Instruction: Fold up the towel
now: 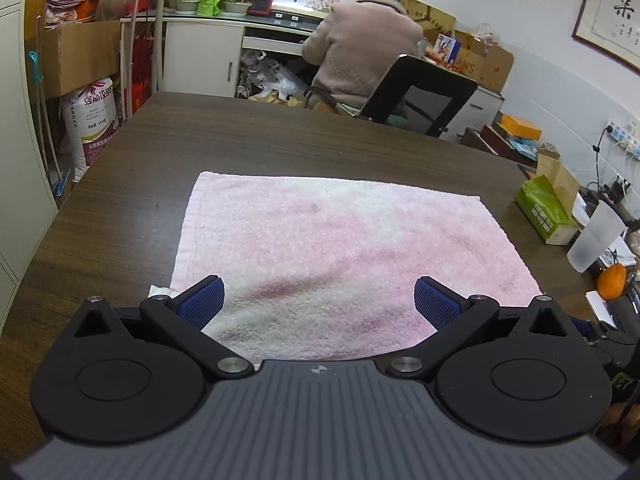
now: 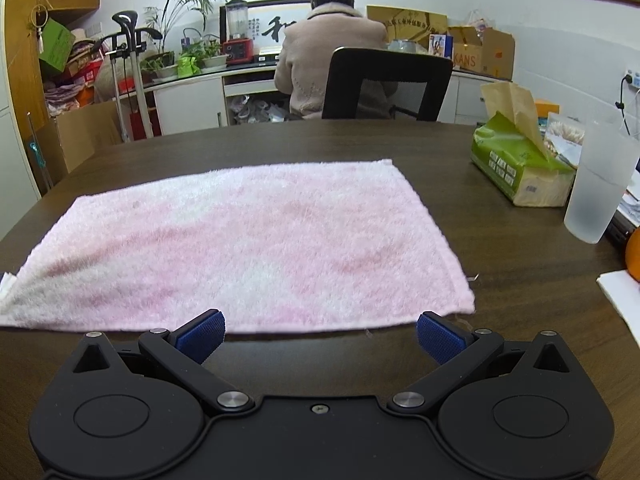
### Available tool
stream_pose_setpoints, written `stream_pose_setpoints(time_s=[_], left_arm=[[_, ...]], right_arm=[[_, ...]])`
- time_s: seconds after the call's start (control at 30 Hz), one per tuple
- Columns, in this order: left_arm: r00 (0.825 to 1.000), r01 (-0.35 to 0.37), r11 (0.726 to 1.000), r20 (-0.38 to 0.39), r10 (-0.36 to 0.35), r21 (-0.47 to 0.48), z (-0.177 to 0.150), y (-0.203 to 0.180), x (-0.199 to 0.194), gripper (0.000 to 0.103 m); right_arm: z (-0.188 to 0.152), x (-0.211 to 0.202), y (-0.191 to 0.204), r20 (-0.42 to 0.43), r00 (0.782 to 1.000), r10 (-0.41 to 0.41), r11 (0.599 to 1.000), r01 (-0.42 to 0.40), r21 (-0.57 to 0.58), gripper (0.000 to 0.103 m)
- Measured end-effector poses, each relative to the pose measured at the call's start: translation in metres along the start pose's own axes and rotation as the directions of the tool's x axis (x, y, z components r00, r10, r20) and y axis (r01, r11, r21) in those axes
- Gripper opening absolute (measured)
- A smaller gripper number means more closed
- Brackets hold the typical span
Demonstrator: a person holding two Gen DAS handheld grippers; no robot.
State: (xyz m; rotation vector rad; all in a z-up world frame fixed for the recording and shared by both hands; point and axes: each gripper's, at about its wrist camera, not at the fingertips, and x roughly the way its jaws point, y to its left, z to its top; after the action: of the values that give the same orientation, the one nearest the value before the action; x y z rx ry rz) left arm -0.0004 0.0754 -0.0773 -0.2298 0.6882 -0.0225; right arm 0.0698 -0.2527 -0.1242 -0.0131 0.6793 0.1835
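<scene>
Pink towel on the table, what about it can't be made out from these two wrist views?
- Left wrist view: the towel's near edge lies behind the left tongs' body, so it is unseen.
- Right wrist view: the towel's left corner is cut off by the frame edge.
- Either view: whether it is one layer or already folded; only the top surface shows.
- The small white tag is unreadable.

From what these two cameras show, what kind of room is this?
Probably a cluttered home office or small workroom: a person sits at a desk, cardboard boxes pile up, and framed calligraphy hangs on the wall.
</scene>
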Motion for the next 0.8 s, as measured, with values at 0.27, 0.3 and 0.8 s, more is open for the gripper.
stream_pose_setpoints(time_s=[0.27,0.3,0.8], left_arm=[[1.000,-0.016,1.000,0.008,0.015,0.007,-0.003,0.005,0.000,0.103],[1.000,-0.019,1.000,0.009,0.019,0.008,-0.003,0.006,-0.001,0.103],[0.998,-0.062,0.998,-0.006,0.061,-0.019,-0.022,0.034,-0.002,0.103]], right_arm=[[0.016,0.001,-0.019,-0.026,0.999,-0.031,0.998,0.032,0.060,0.103],[0.017,0.001,-0.021,-0.029,0.999,-0.037,0.997,0.038,0.064,0.103],[0.024,0.002,-0.051,-0.031,0.996,-0.085,0.990,0.088,0.108,0.103]])
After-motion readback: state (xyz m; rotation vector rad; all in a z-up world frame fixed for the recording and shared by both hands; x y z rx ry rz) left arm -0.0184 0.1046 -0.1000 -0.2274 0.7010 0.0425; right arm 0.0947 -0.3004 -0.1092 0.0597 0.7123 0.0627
